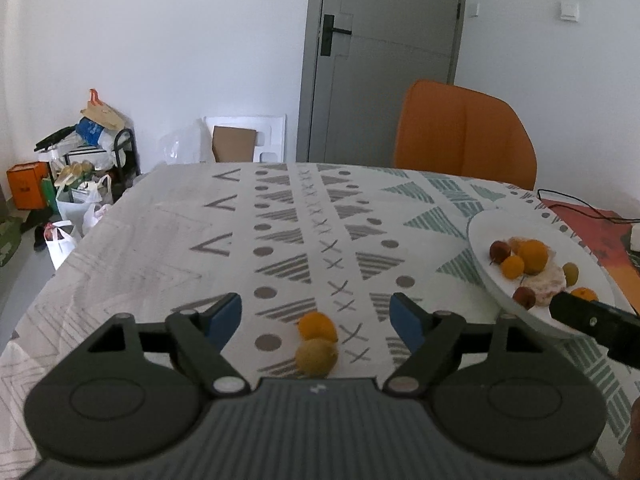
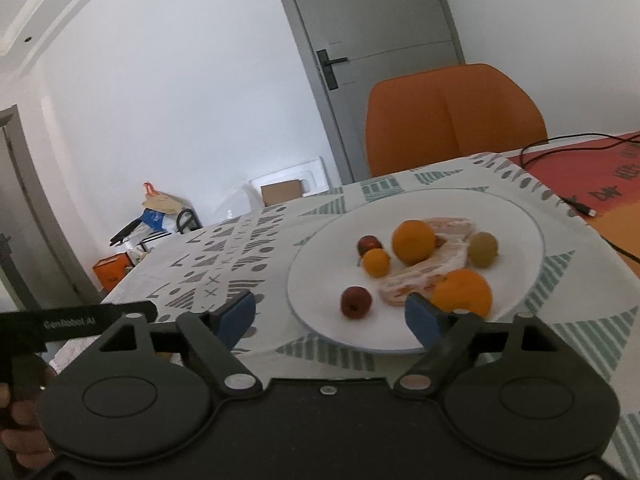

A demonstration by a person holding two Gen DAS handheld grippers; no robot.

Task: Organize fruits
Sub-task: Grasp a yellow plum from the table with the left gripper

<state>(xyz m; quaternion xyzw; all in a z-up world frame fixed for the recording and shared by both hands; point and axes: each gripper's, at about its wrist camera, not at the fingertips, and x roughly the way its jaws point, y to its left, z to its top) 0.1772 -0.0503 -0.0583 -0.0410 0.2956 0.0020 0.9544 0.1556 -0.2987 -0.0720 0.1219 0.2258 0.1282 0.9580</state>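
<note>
In the left wrist view my left gripper (image 1: 316, 312) is open just above the patterned tablecloth. An orange fruit (image 1: 318, 326) and a yellow-green fruit (image 1: 316, 356) lie side by side between its blue pads, touching neither. To the right stands a white plate (image 1: 480, 232). In the right wrist view my right gripper (image 2: 330, 314) is open at the near rim of that plate (image 2: 312, 280), holding nothing. The plate carries a big orange (image 2: 414, 240), a small orange fruit (image 2: 376, 262), two red fruits (image 2: 356, 302), a green fruit (image 2: 483, 249) and another orange (image 2: 464, 294) just past the right pad.
A pinkish foam wrapper (image 2: 436, 264) lies among the fruit on the plate. An orange chair (image 1: 464, 136) stands behind the table's far edge. A black cable (image 2: 560, 184) runs over a red mat at the right. Bags and boxes (image 1: 76, 168) crowd the floor at the left.
</note>
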